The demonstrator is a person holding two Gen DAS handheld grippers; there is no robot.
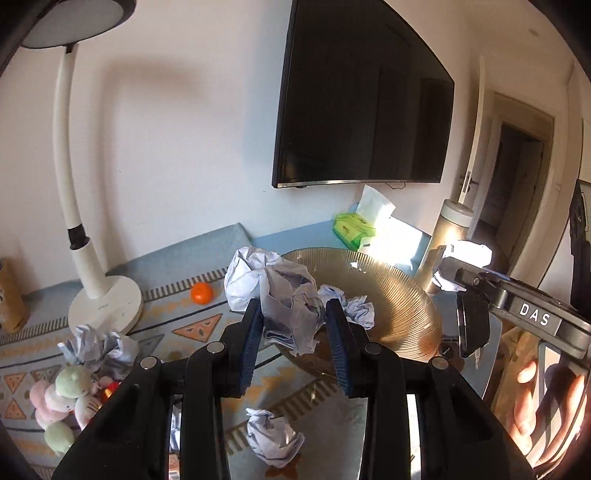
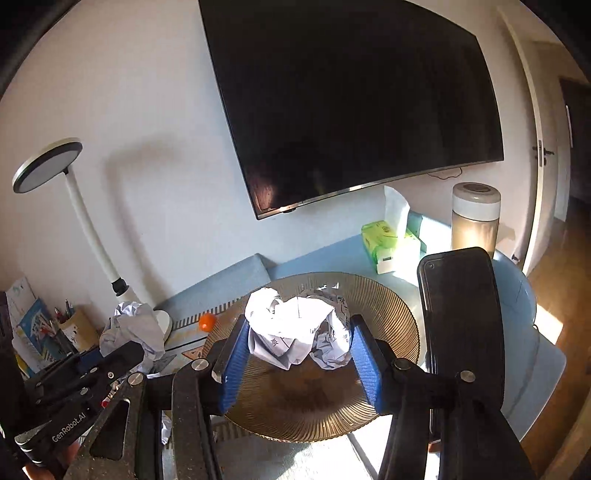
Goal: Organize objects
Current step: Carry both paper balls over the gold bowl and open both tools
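The lamp's head (image 1: 70, 22) is cut off by the left view's top edge. A mounted phone (image 2: 463, 325) hides part of the desk behind it (right view). Print on the crumpled paper (image 2: 295, 332) is too small to read.

1. The left tongs (image 1: 295, 328) are built of black, angular plastic arms, each ending in a dark blue ribbed pad.
2. Round silver screw heads sit at the joints of those arms, four showing across the linkage.
3. The right tongs (image 2: 297, 343) share the black frame, with brighter blue ribbed pads and silver screws at the pivots.
4. Seen from the left wrist view, the right tongs' body carries a grey strip with white letters "DAS".
5. Seen from the right wrist view, the left tongs' side reads "GenRobot.AI" in white on black.
6. A bare hand (image 1: 546, 402) shows by the right tongs' body; no sleeve is visible.
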